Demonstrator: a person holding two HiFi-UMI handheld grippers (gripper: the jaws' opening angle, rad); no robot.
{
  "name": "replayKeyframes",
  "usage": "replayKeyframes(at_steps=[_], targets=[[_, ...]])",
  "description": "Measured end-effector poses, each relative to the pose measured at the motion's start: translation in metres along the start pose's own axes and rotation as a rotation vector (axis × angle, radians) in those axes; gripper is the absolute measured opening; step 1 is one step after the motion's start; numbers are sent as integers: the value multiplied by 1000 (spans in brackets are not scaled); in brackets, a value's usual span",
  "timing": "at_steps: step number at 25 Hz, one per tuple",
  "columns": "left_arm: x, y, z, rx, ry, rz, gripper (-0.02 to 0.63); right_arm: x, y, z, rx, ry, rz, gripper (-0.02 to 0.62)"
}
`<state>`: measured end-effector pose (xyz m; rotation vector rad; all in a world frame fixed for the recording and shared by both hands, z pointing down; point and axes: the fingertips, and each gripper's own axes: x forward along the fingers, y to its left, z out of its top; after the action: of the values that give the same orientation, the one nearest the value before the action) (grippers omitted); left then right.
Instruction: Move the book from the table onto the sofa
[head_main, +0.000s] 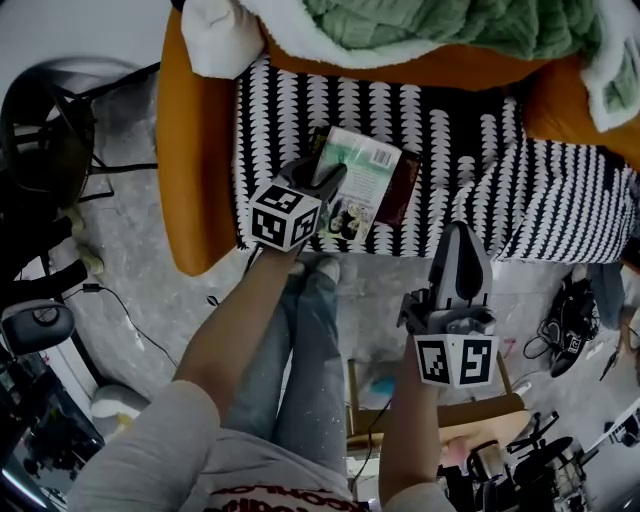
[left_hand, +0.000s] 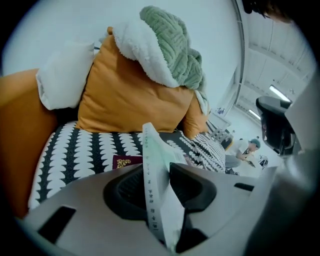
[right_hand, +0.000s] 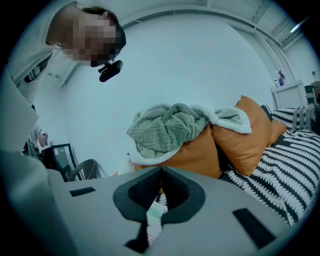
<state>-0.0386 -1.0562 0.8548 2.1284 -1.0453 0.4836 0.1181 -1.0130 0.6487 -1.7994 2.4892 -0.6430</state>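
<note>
Nothing is reading clearly: small characters are running down the book (left_hand: 150, 175) spine, and red letters are showing cut off on the person's shirt (head_main: 262, 496).

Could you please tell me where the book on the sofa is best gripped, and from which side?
Probably the book's near edge, approached from the sofa's front, where the left claw sits now. It lies cover up on the seat, so only a thin edge fits between jaws, and a dark booklet crowds its right side.
</note>
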Motion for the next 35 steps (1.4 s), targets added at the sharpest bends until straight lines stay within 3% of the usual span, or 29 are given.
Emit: replayKeyframes(at_steps=[6, 12, 14, 18, 29, 35], targets=[[-6, 21, 4, 149, 51, 163, 198, -3, 4, 8, 5, 4, 1, 26], [-21, 35, 23, 184, -3, 230, 122, -6, 4, 11, 15, 7, 4, 28], [-27, 38, 29, 174, -34, 231, 72, -5, 5, 10, 16, 6, 5, 27], [-35, 33, 39, 109, -103, 189, 42, -5, 10, 13, 11, 2, 10, 27], [-92, 9, 124, 160, -348, 153, 17, 2, 32, 49, -24, -52, 34, 27], [-127, -11, 148, 205, -382, 121, 17, 3, 48, 68, -47, -63, 54, 28]])
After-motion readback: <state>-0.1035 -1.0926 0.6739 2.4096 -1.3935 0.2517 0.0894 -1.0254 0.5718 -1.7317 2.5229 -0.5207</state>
